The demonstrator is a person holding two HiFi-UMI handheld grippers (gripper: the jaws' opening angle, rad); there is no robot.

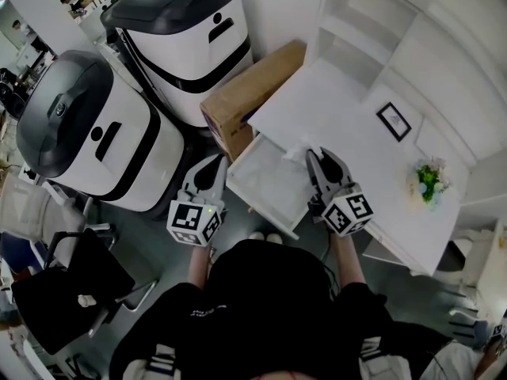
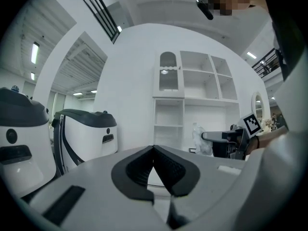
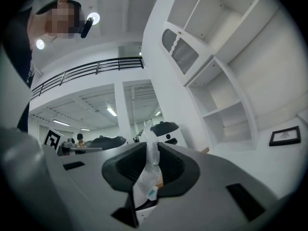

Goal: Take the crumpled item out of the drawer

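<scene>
My right gripper (image 1: 311, 157) is shut on the crumpled item (image 1: 296, 150), a white scrunched wrapper, and holds it just over the far right corner of the open white drawer (image 1: 261, 179). In the right gripper view the wrapper (image 3: 147, 179) is pinched between the dark pads and hangs down out of them. The left gripper (image 1: 211, 165) hovers left of the drawer's front corner, shut with nothing in it. In the left gripper view its pads (image 2: 166, 165) meet at the tip, and the right gripper (image 2: 226, 137) with the wrapper (image 2: 200, 137) shows off to the right.
The drawer sticks out of a white desk (image 1: 333, 105) bearing a small picture frame (image 1: 394, 120) and a potted plant (image 1: 428, 180). A cardboard box (image 1: 252, 89) and two large white-and-black machines (image 1: 87, 137) stand to the left. White shelves (image 1: 372, 22) rise behind; a black chair (image 1: 59, 287) sits at lower left.
</scene>
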